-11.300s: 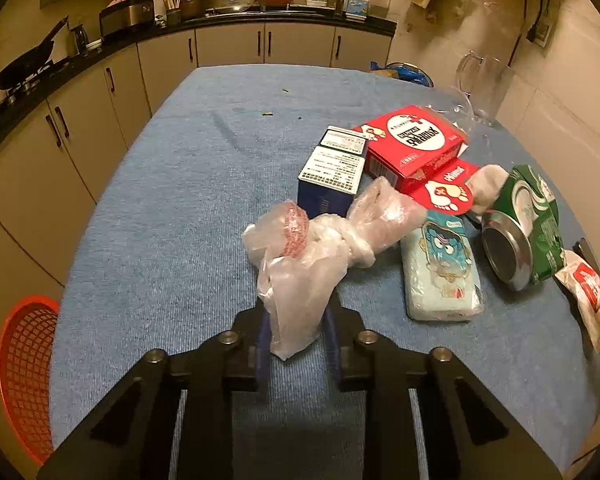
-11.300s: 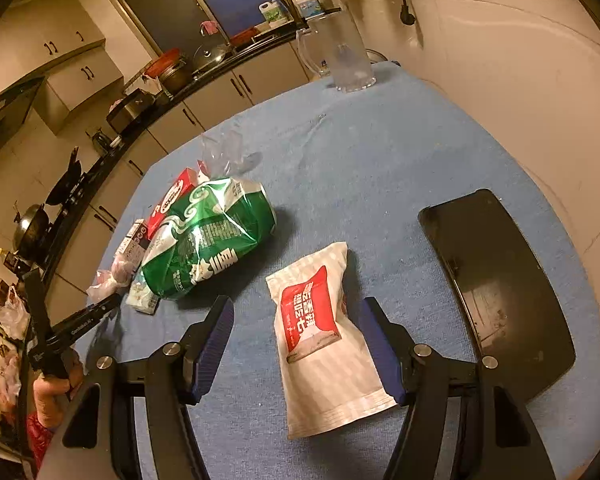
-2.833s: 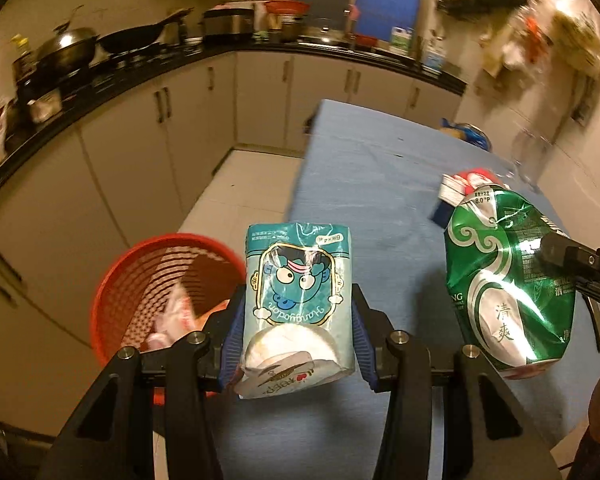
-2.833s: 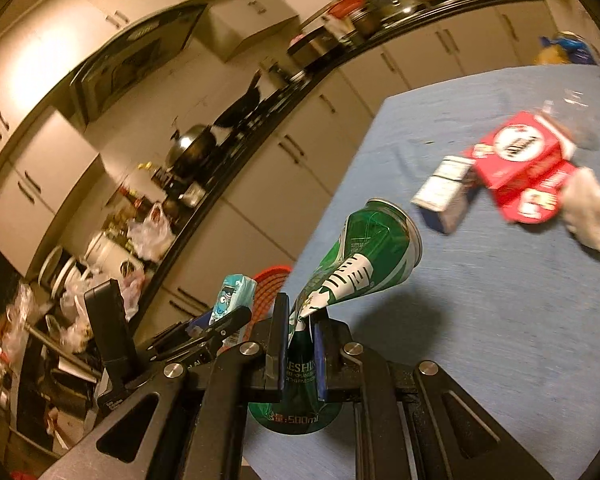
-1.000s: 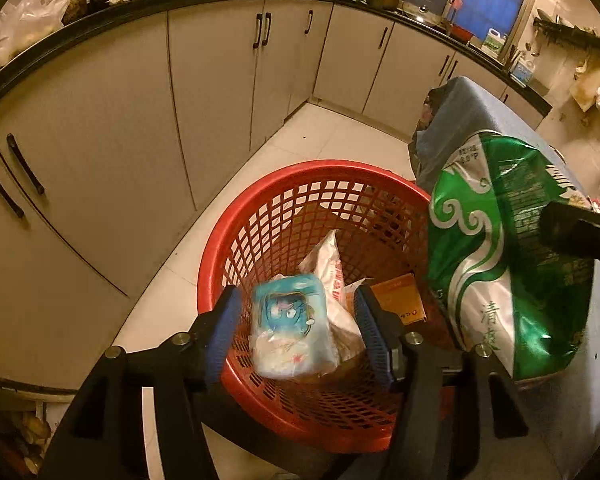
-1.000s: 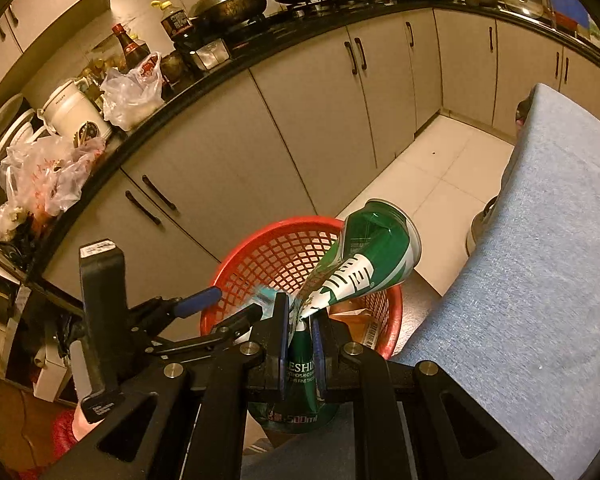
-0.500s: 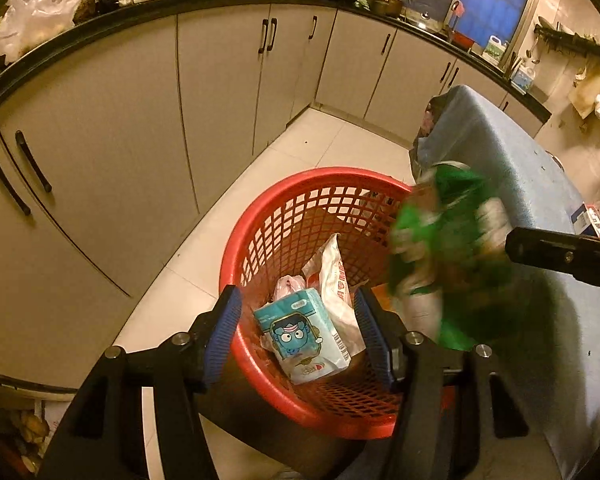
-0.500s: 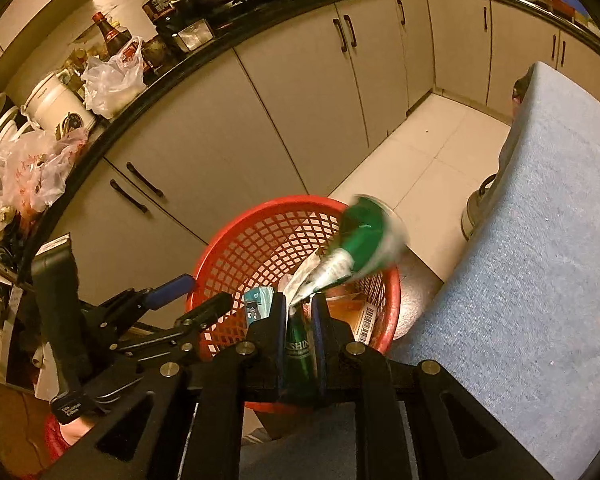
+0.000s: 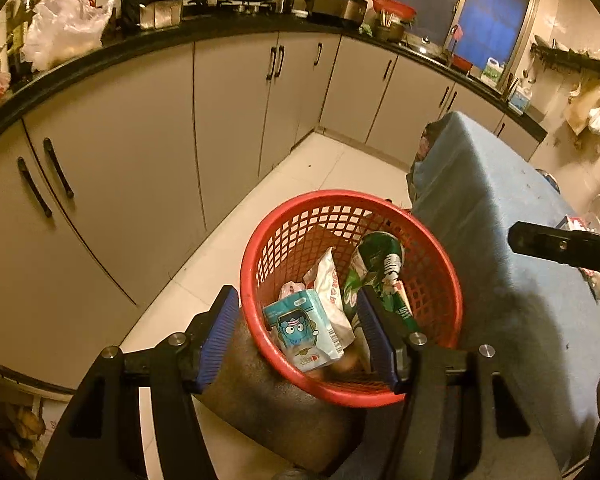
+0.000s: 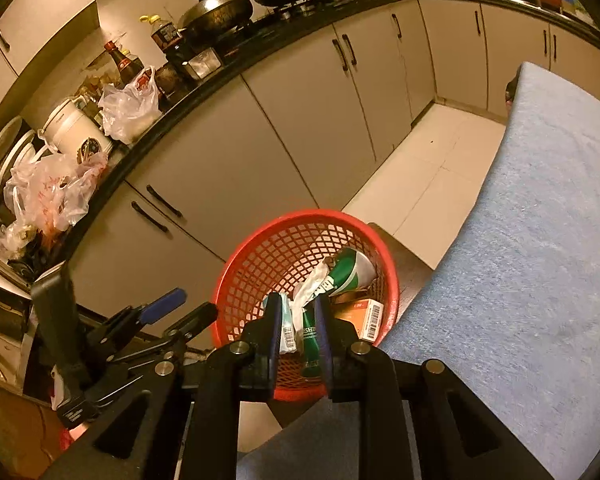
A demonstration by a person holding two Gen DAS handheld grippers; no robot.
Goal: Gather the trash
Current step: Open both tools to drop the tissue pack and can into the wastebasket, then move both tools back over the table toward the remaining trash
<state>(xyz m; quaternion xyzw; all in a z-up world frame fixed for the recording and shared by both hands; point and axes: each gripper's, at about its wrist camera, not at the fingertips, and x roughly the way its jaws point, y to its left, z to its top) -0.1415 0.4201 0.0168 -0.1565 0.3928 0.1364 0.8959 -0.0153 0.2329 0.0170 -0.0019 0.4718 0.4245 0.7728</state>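
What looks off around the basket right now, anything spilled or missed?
Nothing spilled: the crushed green can, teal tissue pack and white wrapper all lie inside the red basket. The can is badly dented. Both tools are open above it.

Ahead of the left gripper [image 9: 296, 336], whose pads are blue on black arms, a red lattice-patterned basket [image 9: 440, 280] is seen. Inside it, a teal packet [image 9: 300, 328] printed with a blue cartoon face, a white pouch [image 9: 328, 276] with red lettering, and a green-and-white can [image 9: 374, 258] are shown. To the right, a table [image 9: 496, 216] is covered in plain blue cloth.
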